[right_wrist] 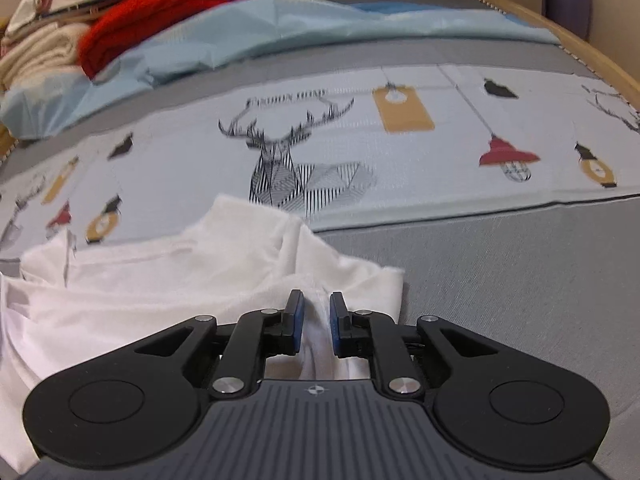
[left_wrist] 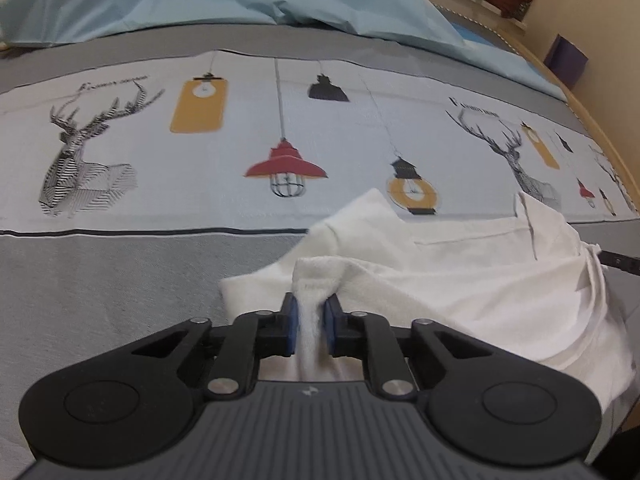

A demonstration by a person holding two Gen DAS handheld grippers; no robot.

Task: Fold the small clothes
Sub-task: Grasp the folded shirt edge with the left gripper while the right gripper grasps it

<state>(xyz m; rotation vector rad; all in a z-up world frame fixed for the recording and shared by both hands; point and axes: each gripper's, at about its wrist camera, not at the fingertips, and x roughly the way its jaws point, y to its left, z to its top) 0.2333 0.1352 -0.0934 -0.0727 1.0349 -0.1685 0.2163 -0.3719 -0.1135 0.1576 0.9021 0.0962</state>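
White garment (left_wrist: 460, 280) lies crumpled on the bed (left_wrist: 120, 300), on the grey band of the printed cover just below the deer-and-lamp strip. Left gripper (left_wrist: 311, 312): jaws clenched on a bunched fold of the white cloth — the blue pads press it from both sides. Right gripper (right_wrist: 317, 314): jaws likewise pinching a fold at the garment's other end. Garment type cannot be determined; its near edge is hidden beneath both gripper bodies and cut off at the frame. Red fabric (right_wrist: 168, 12) and pale blue bedding (right_wrist: 280, 28) beyond — blurred.
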